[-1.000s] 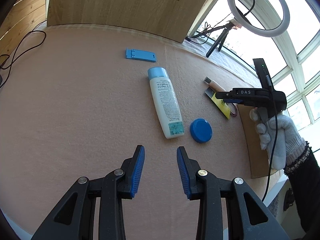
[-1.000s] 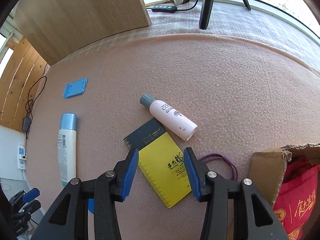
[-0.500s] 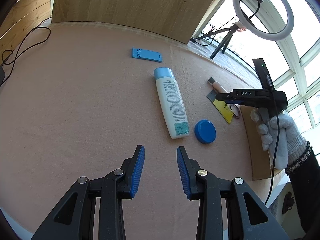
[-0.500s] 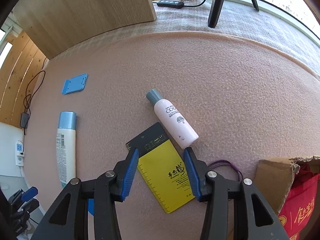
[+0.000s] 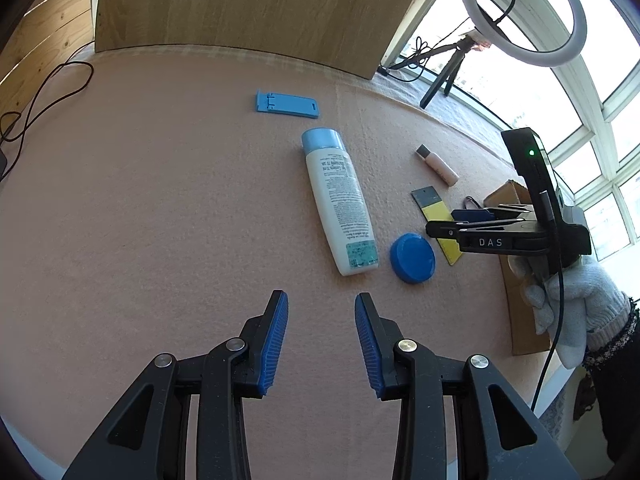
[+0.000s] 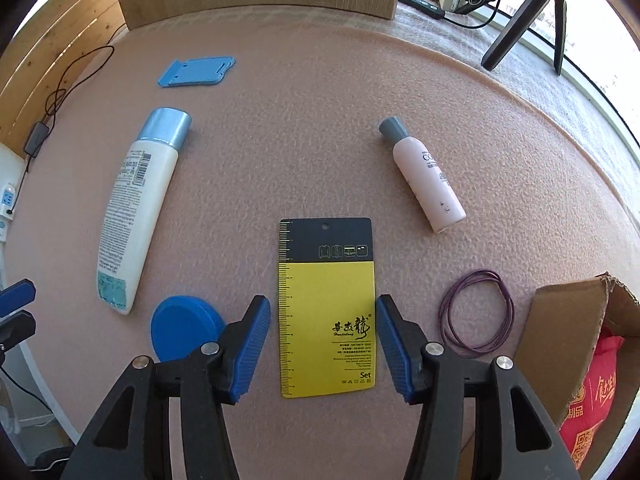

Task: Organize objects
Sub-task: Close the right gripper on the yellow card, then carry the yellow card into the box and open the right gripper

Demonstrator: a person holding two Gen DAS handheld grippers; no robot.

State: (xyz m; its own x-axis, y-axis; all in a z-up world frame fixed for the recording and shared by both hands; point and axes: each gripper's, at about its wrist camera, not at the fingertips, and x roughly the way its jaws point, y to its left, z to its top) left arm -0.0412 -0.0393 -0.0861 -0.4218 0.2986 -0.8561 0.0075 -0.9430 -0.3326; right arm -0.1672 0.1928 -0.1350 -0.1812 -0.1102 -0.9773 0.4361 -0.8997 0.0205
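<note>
The right gripper hangs spread wide over a yellow card. A pink bottle lies beyond, apart.

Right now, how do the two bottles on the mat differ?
The white bottle is the bigger one, with a light blue cap and dense printed text; the pink bottle is smaller, with a grey cap and little print. The white bottle lies left of the yellow card, the pink bottle to the card's right. Both lie flat, caps pointing away.
</note>
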